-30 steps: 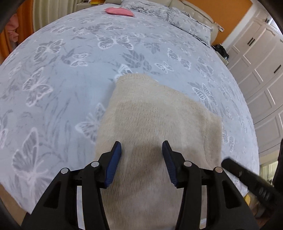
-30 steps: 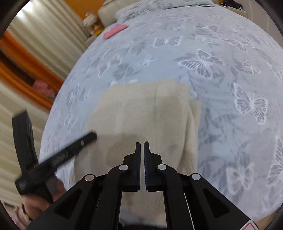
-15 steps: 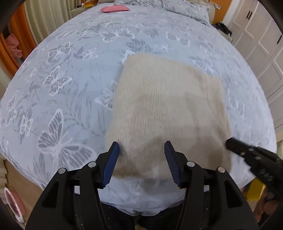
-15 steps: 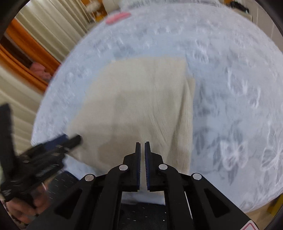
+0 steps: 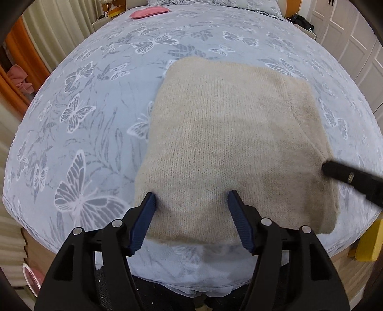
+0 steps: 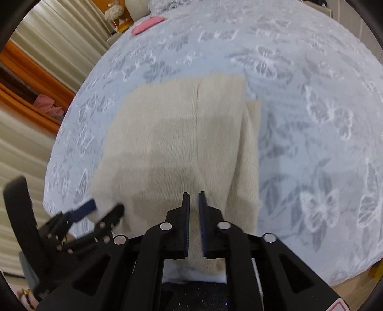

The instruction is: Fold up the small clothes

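My left gripper (image 5: 191, 203) sits at the lower centre of its view — jaws wide apart over the near edge of the folded beige sweater (image 5: 229, 143). The sweater lies on the butterfly bedspread (image 5: 79, 114). My right gripper (image 6: 194, 203) — jaws slightly parted, nothing between them — hovers above the sweater's near edge.

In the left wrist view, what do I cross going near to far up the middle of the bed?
left gripper → beige knit garment → butterfly-print bedspread → pink item at the far end.
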The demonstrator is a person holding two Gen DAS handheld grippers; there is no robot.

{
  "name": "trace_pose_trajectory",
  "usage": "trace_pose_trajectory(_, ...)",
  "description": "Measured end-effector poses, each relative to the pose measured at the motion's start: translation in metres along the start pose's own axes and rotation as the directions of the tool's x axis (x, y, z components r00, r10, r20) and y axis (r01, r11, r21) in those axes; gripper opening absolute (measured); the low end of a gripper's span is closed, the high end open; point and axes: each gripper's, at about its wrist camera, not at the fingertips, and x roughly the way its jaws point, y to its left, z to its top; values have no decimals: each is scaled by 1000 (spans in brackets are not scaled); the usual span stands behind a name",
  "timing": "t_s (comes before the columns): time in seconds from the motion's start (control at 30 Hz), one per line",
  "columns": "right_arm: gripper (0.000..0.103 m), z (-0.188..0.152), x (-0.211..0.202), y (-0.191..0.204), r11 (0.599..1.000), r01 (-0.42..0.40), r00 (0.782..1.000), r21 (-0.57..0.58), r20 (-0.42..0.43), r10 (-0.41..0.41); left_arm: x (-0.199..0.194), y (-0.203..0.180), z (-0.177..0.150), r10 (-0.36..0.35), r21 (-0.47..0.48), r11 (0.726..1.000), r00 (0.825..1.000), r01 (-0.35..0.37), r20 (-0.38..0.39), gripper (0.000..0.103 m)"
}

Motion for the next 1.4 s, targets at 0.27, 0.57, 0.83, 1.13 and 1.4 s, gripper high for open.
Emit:
trace_pose_trajectory(0.27,46,9,28,-30,989,-40,997,144,-58,48,1,0,0,-5,-3,1000,1000,5,-1,63)
trace_pose_trajectory(0.57,11,38,-29,8,991,-128,980,-39,148,133,-10,18,-1,-97,-100,990,995,99,26,67)
trace_pose_trajectory(0.83,29,18,26,-38,994,-66,998,90,17,65,-7,45,-9,-205,-254,945,978,206,32,72)
trace_pose_trajectory(1.13,57,-33,18,-55,965,-122,989,231,-51,137,2,88,-34,-338,-428,847,941,317,29,77)
trace_pose_trajectory(1.4,8,-15,-31,-20,976,-192,978,105,103,182,10,88,-41,-379,-475,815,925,333,-1,64)
